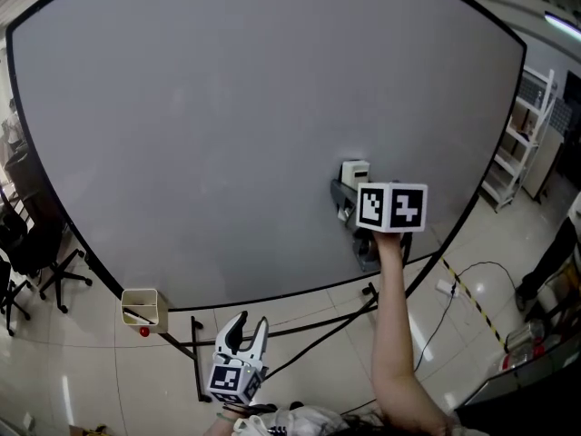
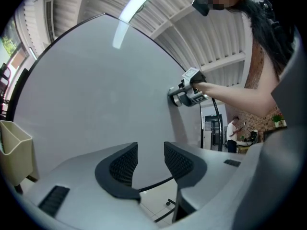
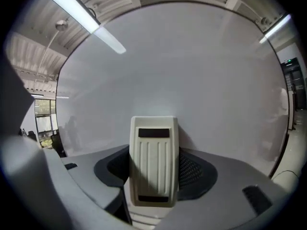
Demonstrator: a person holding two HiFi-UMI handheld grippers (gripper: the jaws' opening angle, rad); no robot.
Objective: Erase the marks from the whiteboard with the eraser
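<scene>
Head view: whiteboard (image 1: 227, 134) fills most of the frame, tilted in view, dark rim, surface an even pale grey.
Stand: black legs (image 1: 309, 325) run under the board's lower edge onto pale floor tiles.
Surroundings: office chairs (image 1: 32, 243) at left, white shelf rack (image 1: 522, 134) at right, cable (image 1: 472, 275) on the floor lower right.
Right gripper (image 3: 153, 171): raised on an outstretched bare arm, nose up against the lower right area of the board. Jaws clamped on the eraser, one dark ribbed pad on each long side, opening just the eraser's width.
Left gripper (image 2: 149, 157): low, below the board's bottom edge, pointing up at the board and well apart from the right one. Jaws part-open with a narrow gap; only board and stand leg show through it, nothing gripped, nothing touched.
Eraser (image 1: 355, 173): cream block, upright between the right jaws, ribbed back with a dark strip at top and bottom facing the camera. Far face meets the board by the look of the left gripper view; the contact line itself is too small to confirm.
Tray (image 1: 141, 307): small beige box hanging at the board's lower left edge, thin dark stick lying inside.
</scene>
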